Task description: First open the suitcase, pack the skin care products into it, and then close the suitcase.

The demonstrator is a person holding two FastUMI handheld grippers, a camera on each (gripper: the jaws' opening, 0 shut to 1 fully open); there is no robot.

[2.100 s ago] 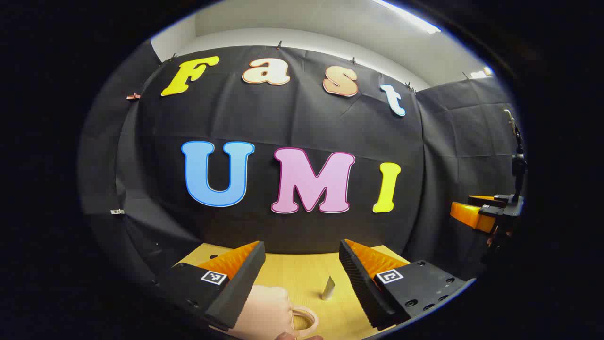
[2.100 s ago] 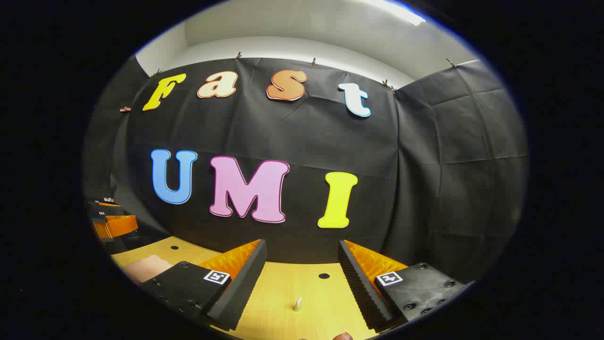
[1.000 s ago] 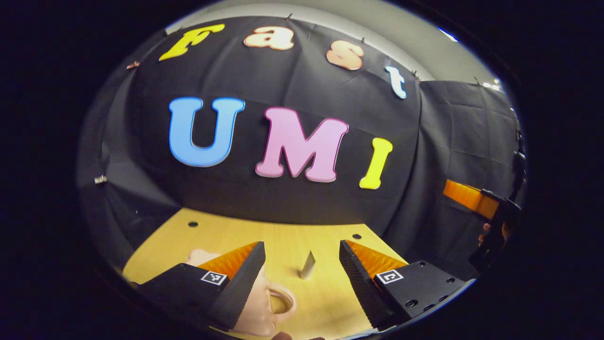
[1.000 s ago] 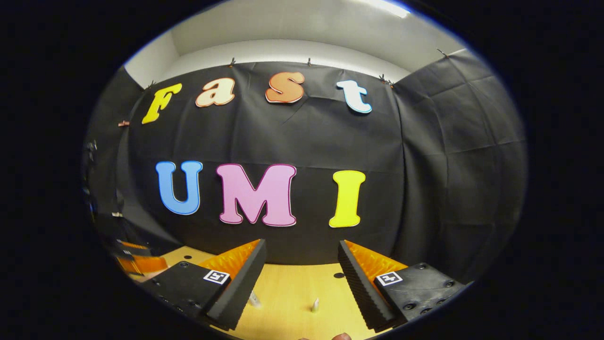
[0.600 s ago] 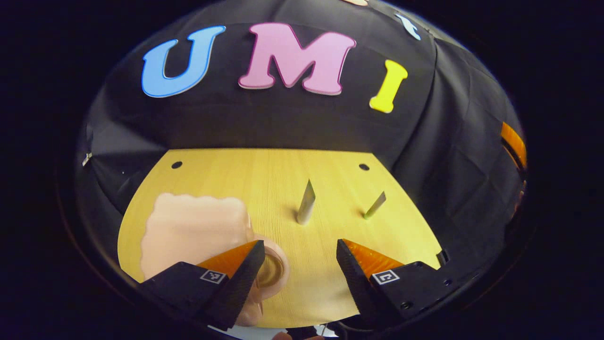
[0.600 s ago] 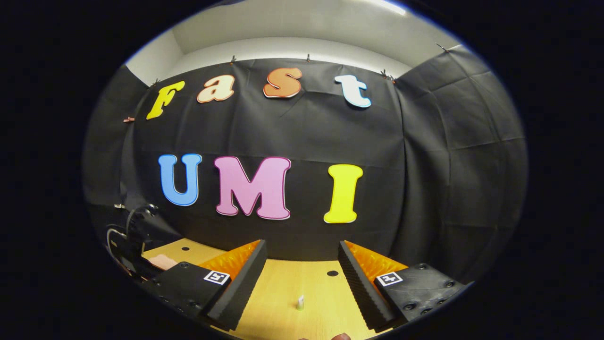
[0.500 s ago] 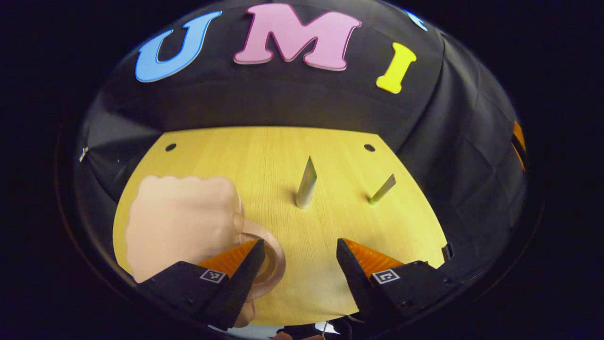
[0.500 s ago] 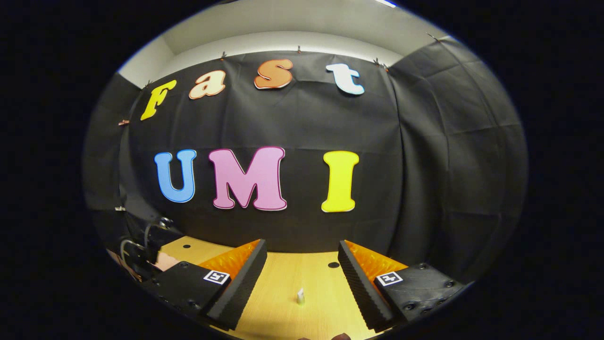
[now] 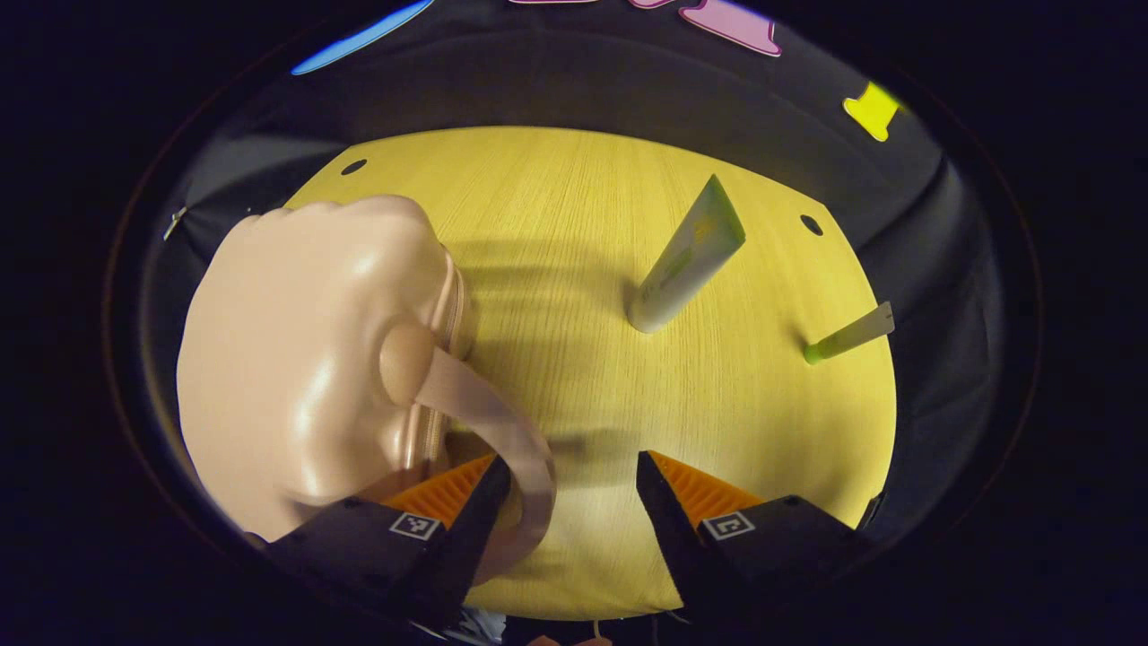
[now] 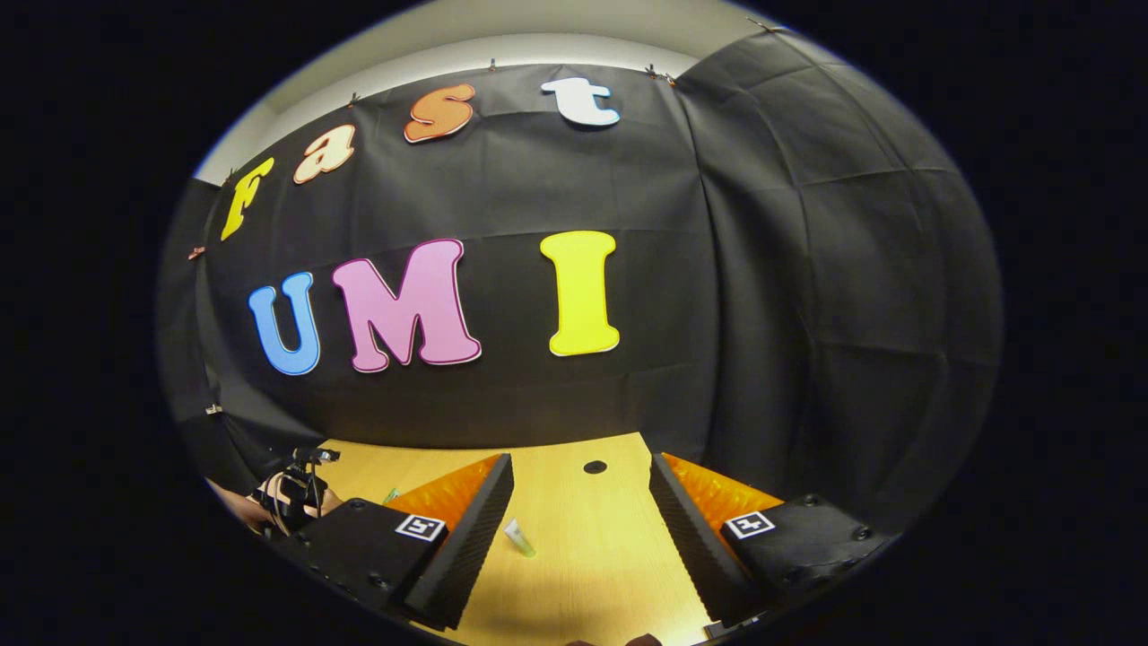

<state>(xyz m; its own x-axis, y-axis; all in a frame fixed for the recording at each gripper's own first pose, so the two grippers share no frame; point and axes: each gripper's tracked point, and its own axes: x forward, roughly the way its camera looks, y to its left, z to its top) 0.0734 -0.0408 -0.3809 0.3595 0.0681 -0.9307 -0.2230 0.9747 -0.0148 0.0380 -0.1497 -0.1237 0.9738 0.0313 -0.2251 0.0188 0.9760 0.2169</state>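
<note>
Pale-pink glossy rounded suitcase (image 9: 305, 359) lies closed on the yellow wooden bench (image 9: 574, 377) at nine o'clock, its handle beside the open left tool (image 9: 569, 475). Two skin-care tubes (image 9: 686, 256) stand at one o'clock. The right tool (image 10: 578, 489) gapes, holding nothing.

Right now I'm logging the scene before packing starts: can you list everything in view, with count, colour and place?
suitcase: one, pale pink, closed, on the left part of the table, looped handle toward the left gripper.
larger tube: one, white and green, standing on its cap near the table's middle.
smaller tube: one, green cap, standing tilted near the table's right edge.
table: one, light wood, with small dark holes near the far edge.
left gripper: open above the table, one of its fingers beside the suitcase handle.
right gripper: open, above the table, holding nothing.
</note>
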